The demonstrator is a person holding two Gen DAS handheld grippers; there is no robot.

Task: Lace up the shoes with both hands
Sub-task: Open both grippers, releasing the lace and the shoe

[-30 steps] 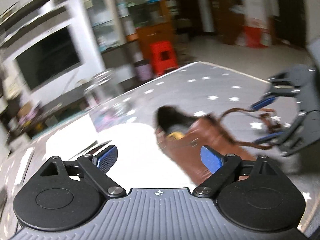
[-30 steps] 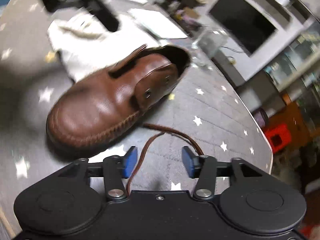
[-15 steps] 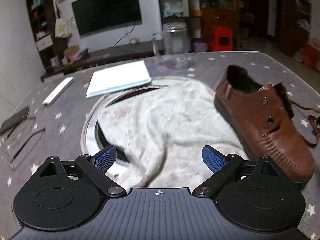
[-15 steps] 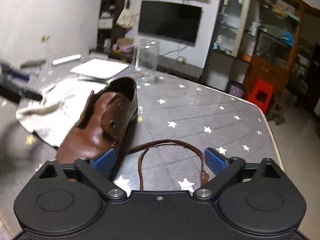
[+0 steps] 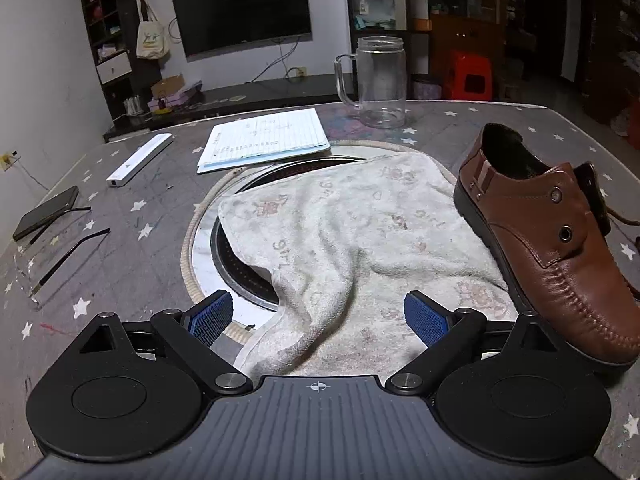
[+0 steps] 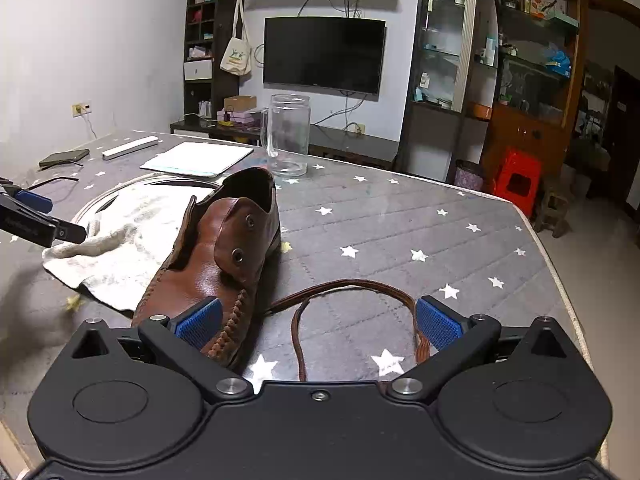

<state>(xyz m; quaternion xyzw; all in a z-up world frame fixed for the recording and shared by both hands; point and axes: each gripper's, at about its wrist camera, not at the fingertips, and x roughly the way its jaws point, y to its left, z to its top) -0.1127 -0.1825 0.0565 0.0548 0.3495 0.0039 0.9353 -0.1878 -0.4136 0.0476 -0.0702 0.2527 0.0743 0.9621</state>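
A brown leather shoe (image 5: 552, 240) (image 6: 224, 256) with empty eyelets lies on the star-patterned table, its toe toward me and partly on a white towel (image 5: 352, 240) (image 6: 128, 248). A brown lace (image 6: 352, 292) lies loose in a loop on the table to the shoe's right; only its end (image 5: 624, 222) shows behind the shoe in the left wrist view. My left gripper (image 5: 318, 320) is open over the towel, left of the shoe. My right gripper (image 6: 318, 320) is wide open just above the lace loop, its left pad by the shoe's toe, nothing pressed between the pads.
A glass mug (image 5: 380, 80) (image 6: 288, 140) stands at the back, with a paper pad (image 5: 264, 138), a white bar (image 5: 138, 160), a dark phone (image 5: 46, 214) and eyeglasses (image 5: 56, 264) to the left. A round inset ring (image 5: 208, 216) lies under the towel. The table's right edge (image 6: 560, 280) is close.
Both views swung from tilted and blurred to level and steady. The right gripper's jaws widened from half open around the lace to fully open. The left gripper stayed open and came over the towel.
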